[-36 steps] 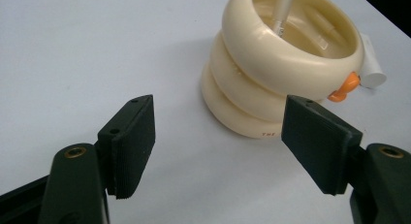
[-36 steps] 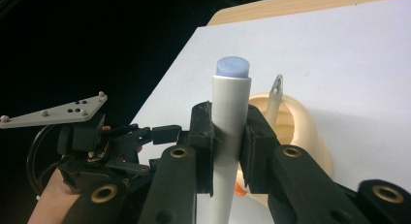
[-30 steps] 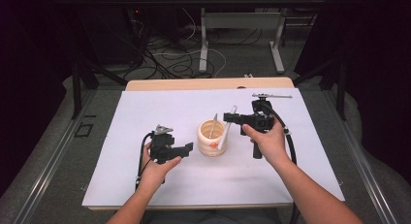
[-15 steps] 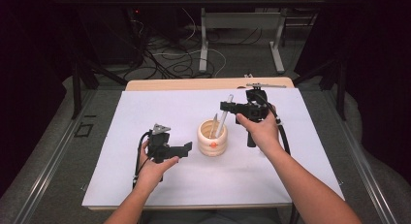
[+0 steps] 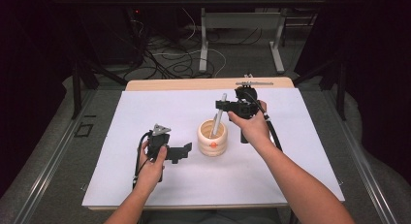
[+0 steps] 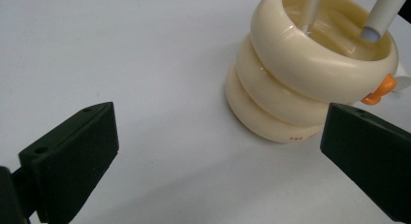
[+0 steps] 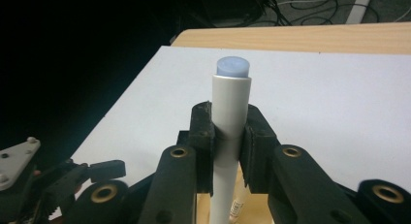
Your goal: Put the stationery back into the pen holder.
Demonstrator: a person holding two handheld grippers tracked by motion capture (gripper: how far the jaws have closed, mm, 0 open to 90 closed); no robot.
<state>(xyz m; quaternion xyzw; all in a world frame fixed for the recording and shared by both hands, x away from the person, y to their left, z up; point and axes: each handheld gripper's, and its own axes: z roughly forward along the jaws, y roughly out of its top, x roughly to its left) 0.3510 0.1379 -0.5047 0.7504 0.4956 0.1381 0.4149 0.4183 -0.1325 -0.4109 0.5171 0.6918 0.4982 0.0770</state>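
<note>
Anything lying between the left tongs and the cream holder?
Nothing: in the high view, only bare white mat separates the left tongs from the cream holder.

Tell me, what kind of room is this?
Probably a lab or workshop for recording: a table with a white sheet, dark curtains around it, loose cables on the floor, and a person holding the right gripper over a cream holder.

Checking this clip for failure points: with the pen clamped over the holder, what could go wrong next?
The right tool grips the white pen on a slant, its tip inside the cream holder; lifting sideways could catch the rim and tip the holder. The open left tool sits apart from the holder, so nothing steadies it.
</note>
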